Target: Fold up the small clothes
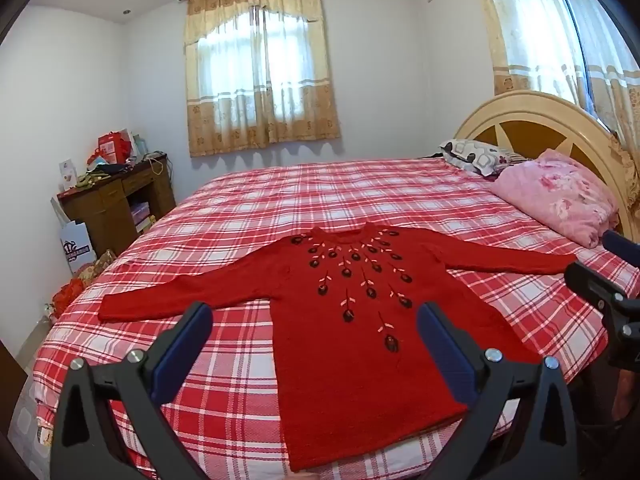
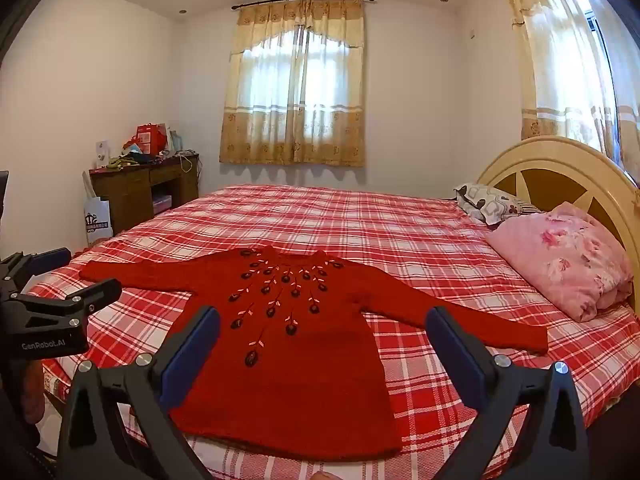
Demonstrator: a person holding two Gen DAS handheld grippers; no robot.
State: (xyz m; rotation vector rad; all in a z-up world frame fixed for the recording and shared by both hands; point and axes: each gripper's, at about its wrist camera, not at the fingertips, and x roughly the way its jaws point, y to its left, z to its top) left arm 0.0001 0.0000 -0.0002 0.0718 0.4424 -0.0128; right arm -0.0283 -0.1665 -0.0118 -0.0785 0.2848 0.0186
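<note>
A small red knitted sweater (image 1: 352, 344) with dark embroidered flowers lies flat and face up on the red-and-white plaid bed (image 1: 280, 200), both sleeves spread sideways, hem toward me. My left gripper (image 1: 314, 316) hovers open above the sweater's lower left part, nothing between its blue pads. In the right wrist view the same sweater (image 2: 296, 368) lies spread out, and my right gripper (image 2: 322, 320) hangs open over its lower half, touching nothing. The right gripper (image 1: 600, 280) also shows at the right edge of the left wrist view, and the left gripper (image 2: 52, 280) at the left edge of the right wrist view.
A folded pink floral quilt (image 1: 560, 196) and a patterned pillow (image 1: 476, 156) lie by the cream headboard (image 1: 540, 120) at the right. A cluttered brown desk (image 1: 116, 196) and a white paper bag (image 1: 76, 246) stand by the far left wall. Curtained windows (image 1: 260, 72) behind.
</note>
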